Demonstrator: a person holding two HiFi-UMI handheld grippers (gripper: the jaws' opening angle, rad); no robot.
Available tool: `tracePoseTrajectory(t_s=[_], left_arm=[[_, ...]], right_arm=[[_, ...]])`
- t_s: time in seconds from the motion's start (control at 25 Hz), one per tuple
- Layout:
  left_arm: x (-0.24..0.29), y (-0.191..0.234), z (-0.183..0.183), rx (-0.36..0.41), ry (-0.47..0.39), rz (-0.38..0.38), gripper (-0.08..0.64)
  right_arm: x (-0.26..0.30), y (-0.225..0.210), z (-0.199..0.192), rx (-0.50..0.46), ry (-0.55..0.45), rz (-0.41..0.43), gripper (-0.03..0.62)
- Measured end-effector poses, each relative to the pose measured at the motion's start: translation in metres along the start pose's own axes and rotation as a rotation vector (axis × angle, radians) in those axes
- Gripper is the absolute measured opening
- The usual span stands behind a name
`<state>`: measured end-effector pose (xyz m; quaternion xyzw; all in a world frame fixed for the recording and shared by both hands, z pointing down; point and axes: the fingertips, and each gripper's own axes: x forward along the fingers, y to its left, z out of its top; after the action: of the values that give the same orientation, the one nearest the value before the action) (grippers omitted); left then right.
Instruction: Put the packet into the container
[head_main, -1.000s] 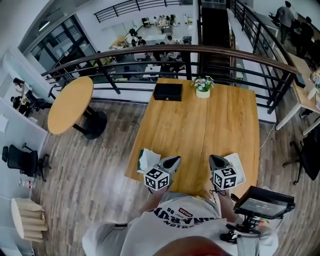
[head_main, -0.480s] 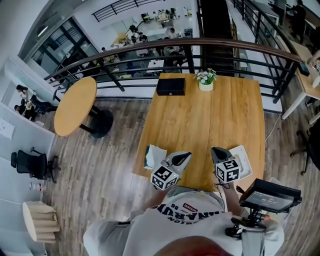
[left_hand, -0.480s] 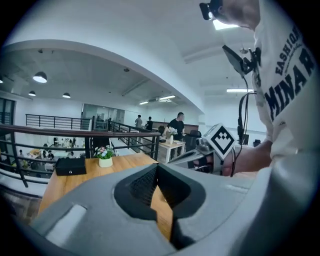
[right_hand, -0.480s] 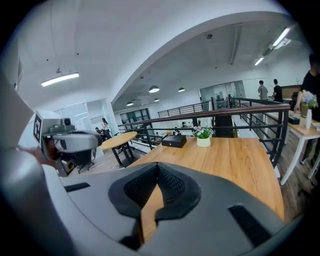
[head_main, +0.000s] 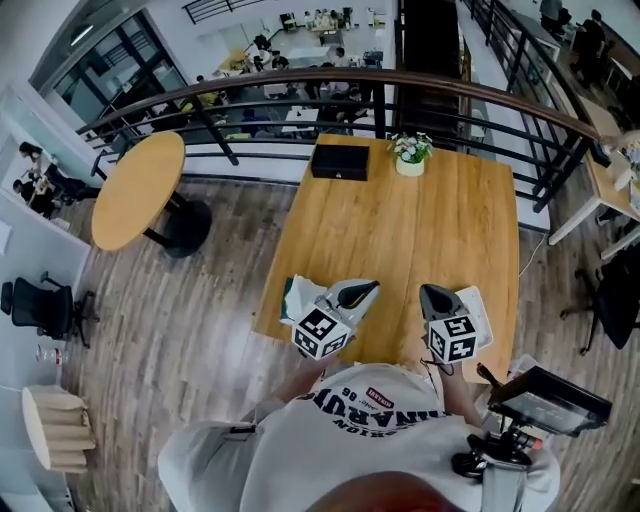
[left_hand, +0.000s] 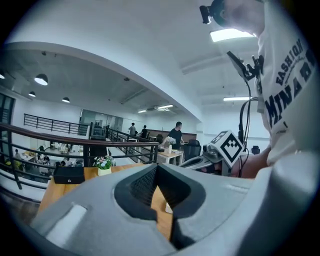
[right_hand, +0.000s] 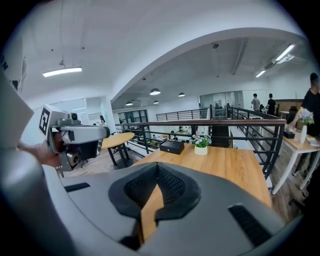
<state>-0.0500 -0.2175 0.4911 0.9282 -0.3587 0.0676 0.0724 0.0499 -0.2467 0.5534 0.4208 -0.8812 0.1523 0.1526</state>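
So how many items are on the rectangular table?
4: black box and flower pot at the far edge, packet near left, white container near right; others may be hidden.

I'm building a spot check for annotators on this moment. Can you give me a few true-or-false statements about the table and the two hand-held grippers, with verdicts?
1. Both the left hand-held gripper and the right hand-held gripper are shut with nothing between the jaws. True.
2. The black box sits at the near edge of the table. False: it sits at the far edge, by the railing.
3. In the head view, the flower pot stands right of the black box. True.
4. The left hand-held gripper clamps the packet. False: the packet lies at the table's near left edge, and the jaws are empty.
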Motion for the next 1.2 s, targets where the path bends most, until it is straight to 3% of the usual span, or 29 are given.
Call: tracePoseTrajectory(t_s=[0.16,0.32,0.48,0.8,1.2], left_arm=[[-0.007,0.01,-0.012,-0.066,-0.015,0.025,0.003],[-0.015,0.031,-0.024,-0.042,-0.038,0.129,0.003],[-0.019,0.053,-0.042,-0.036,0.007,0.218,0.003],[-0.012,0.057,-0.05,-0.082,0.017,0.221,0.003],[-0.001,0.059,-0.039,-0.04,-0.013,0.16,0.003]], right_arm=[[0.003,0.0,-0.006,0.02,0.002,-0.029,0.008],[0.005,0.005,-0.005,0.017,0.001,-0.026,0.008],[0.007,0.009,-0.002,0.007,0.002,-0.027,0.008],[0.019,0.001,0.004,0.003,0.01,-0.022,0.008],[0.036,-0.007,0.012,0.007,0.008,-0.011,0.008]])
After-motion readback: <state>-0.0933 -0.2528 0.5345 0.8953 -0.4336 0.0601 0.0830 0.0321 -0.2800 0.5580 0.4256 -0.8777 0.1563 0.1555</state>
